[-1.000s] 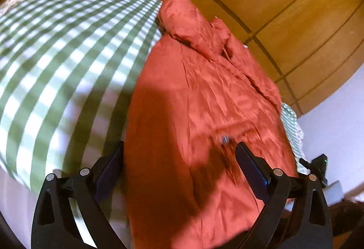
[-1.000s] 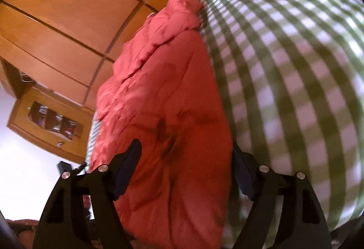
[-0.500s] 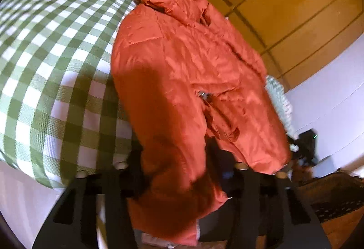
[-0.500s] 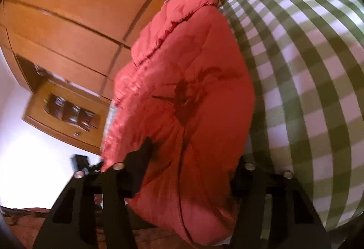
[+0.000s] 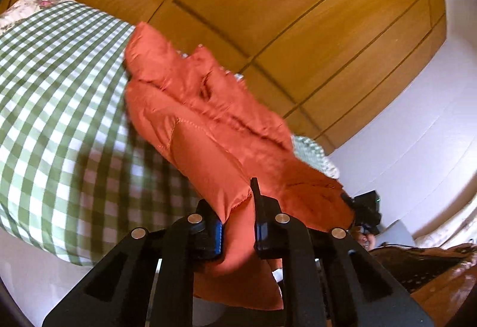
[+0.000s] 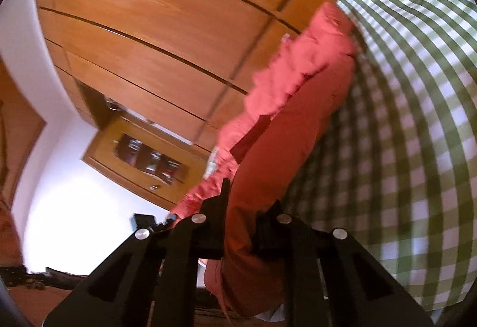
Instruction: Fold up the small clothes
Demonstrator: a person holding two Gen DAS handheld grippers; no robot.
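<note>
Hem lifted, fold starting.

Your left gripper [image 5: 238,225] and right gripper [image 6: 241,225] each pinch the jacket [image 5: 205,121] by its near end, raised off the bed [image 5: 53,94] edge; collar end on the bed. Next: carry both corners toward the collar, level.

Left gripper [image 5: 238,225], lower centre of the left wrist frame: both black fingers [image 5: 262,207] drawn close together, pinching a fold of the orange-red jacket [image 5: 208,130] between blue-edged pads; black linkage arms spread toward the lower corners. Right gripper [image 6: 241,222], lower centre of the right wrist frame: fingers [image 6: 222,201] likewise narrowed, clamping the jacket [image 6: 283,130] edge, with fabric bulging above and below the jaws. Both grippers point up and away along the garment; the hands holding them lie outside either frame
</note>
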